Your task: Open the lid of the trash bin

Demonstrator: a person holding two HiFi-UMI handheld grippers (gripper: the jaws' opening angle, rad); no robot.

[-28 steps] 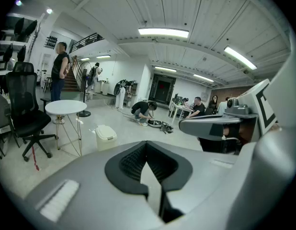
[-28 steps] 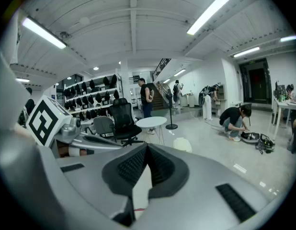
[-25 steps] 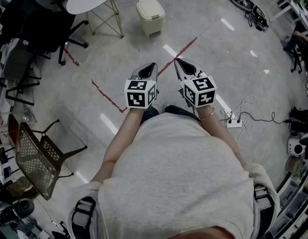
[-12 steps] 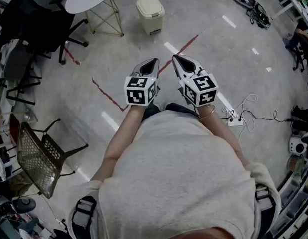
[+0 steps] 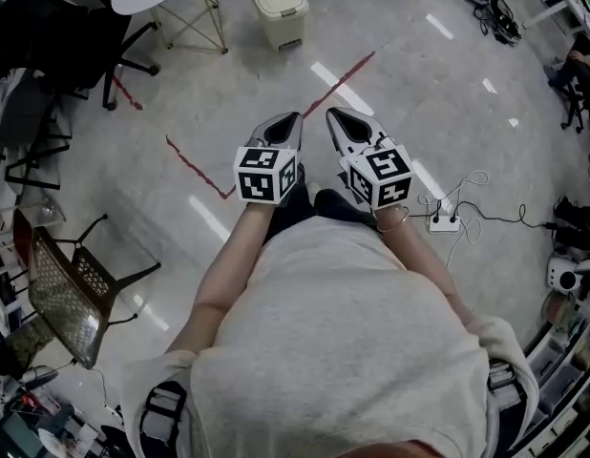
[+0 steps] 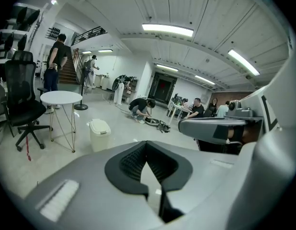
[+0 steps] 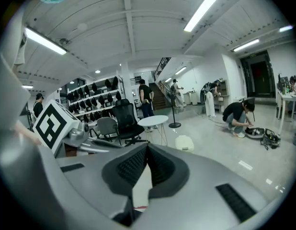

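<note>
Claws in the head view: my left claw (image 5: 281, 128) and right claw (image 5: 341, 123) are held side by side above the pale polished floor (image 5: 228, 93), which is crossed by a red tape line (image 5: 345, 72). The trash bin (image 5: 280, 10) stands well ahead of them beyond that line, its lid down.

Left gripper view: the bin (image 6: 99, 134) stands on the open workshop floor, left of my clenched claw (image 6: 147, 145). The jaws meet at their tips with nothing between them.

Right gripper view: the bin (image 7: 185, 143) shows just right of my claw (image 7: 147, 150), which is likewise clenched and empty.
</note>
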